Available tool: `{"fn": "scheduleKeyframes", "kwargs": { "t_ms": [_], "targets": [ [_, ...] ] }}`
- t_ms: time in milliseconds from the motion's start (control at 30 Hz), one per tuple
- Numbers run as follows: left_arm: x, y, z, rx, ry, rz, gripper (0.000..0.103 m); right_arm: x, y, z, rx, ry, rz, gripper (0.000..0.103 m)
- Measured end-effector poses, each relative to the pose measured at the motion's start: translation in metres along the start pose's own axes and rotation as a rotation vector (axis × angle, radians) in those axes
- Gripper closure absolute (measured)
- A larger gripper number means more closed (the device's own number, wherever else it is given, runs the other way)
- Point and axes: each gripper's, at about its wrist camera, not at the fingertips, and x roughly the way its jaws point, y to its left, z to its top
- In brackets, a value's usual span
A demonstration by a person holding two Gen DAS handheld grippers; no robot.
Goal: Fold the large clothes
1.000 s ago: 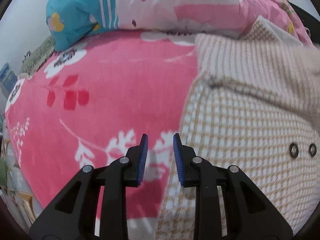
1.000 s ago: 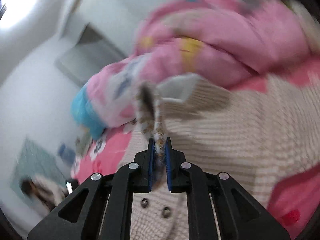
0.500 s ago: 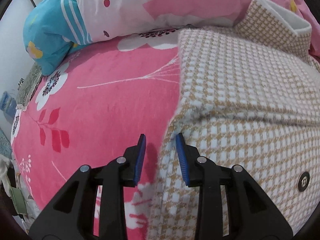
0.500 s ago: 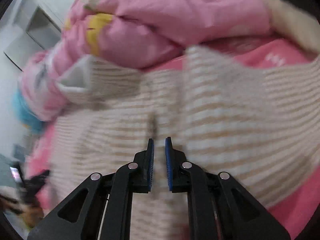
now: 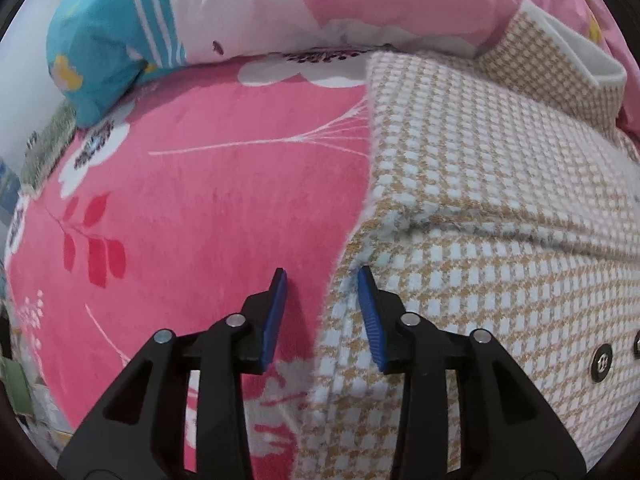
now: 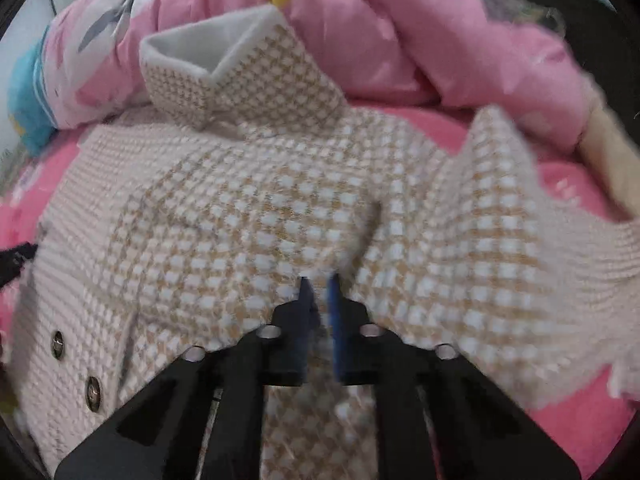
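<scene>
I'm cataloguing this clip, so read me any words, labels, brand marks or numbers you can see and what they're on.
No readable text in either view.
The coat's metal buttons carry an embossed mark, too small to read.
The coat, pink floral blanket and quilt bear only patterns.
The clutter at the left edge is too blurred.

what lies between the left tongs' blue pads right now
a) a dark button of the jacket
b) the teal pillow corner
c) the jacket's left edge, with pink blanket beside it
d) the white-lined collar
c: in the left wrist view the open left tongs straddle the edge of the houndstooth jacket, where it meets the pink floral blanket; the pads do not press on it.
</scene>
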Motion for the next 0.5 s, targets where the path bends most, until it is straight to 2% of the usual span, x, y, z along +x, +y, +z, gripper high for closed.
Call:
{"fn": "scheduleKeyframes", "kwargs": {
  "t_ms": [100,167,233,333,433,500],
  "targets": [
    [0.000,0.003,-0.001,-0.003,-0.004,-0.010,0.064,0.003,-0.003,-0.015,-0.010,0.018,-0.030,0.096],
    [-0.002,0.003,-0.002,-0.008,-0.012,-0.016,0.064,0.014,-0.013,-0.018,0.032,0.036,-0.003,0.096],
    [-0.008,0.005,-0.001,-0.011,-0.020,-0.033,0.065,0.004,-0.018,-0.013,0.052,0.012,0.013,0.095],
    [-0.035,0.010,-0.001,-0.018,-0.077,-0.079,0.065,-0.023,-0.019,-0.004,0.039,-0.060,-0.020,0.090],
    [-0.061,0.007,0.007,-0.018,-0.138,-0.105,0.060,-0.035,-0.007,0.008,0.002,-0.111,0.000,0.072],
    [-0.071,0.000,0.013,-0.024,-0.156,-0.130,0.054,-0.028,0.003,0.013,-0.024,-0.101,0.023,0.059]
  ]
}}
